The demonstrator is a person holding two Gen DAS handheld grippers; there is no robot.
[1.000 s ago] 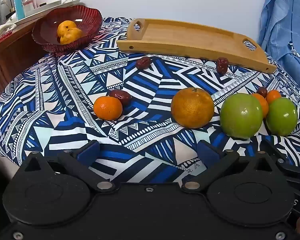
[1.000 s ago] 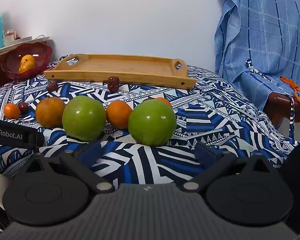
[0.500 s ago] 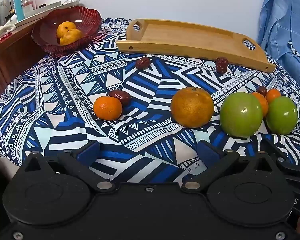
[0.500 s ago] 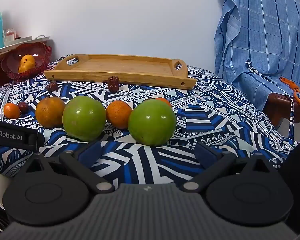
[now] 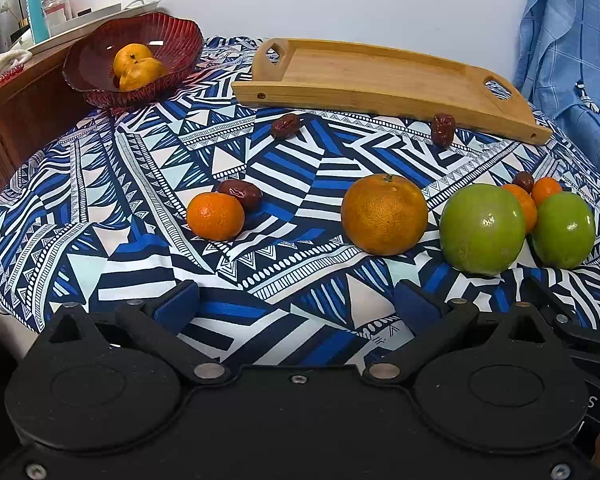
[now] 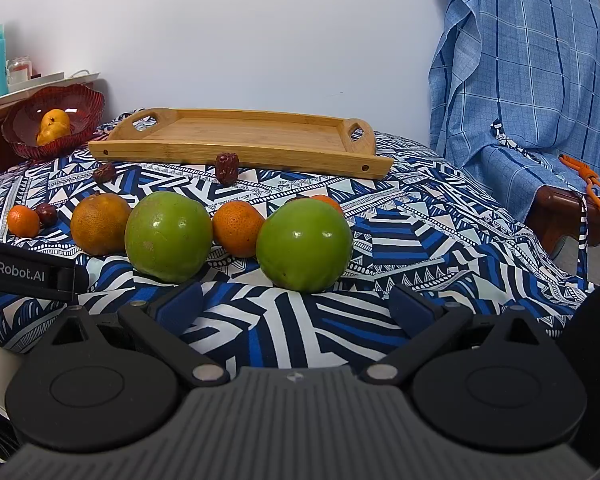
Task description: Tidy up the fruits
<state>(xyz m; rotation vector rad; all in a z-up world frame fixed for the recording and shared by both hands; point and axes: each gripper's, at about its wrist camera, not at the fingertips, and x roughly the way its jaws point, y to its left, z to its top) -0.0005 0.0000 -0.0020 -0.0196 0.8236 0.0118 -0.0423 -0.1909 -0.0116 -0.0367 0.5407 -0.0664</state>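
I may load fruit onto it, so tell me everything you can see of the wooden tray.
The wooden tray looks like pale bamboo: long, shallow, with a raised rim and a cut-out handle at each end. It lies flat on the patterned tablecloth near the wall, with nothing in it. One red date stands just before its front edge; contact is unclear.

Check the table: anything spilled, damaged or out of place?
Nothing spilled or damaged. The wooden tray sits empty, while green fruits, oranges and dark red dates lie loose on the patterned cloth.
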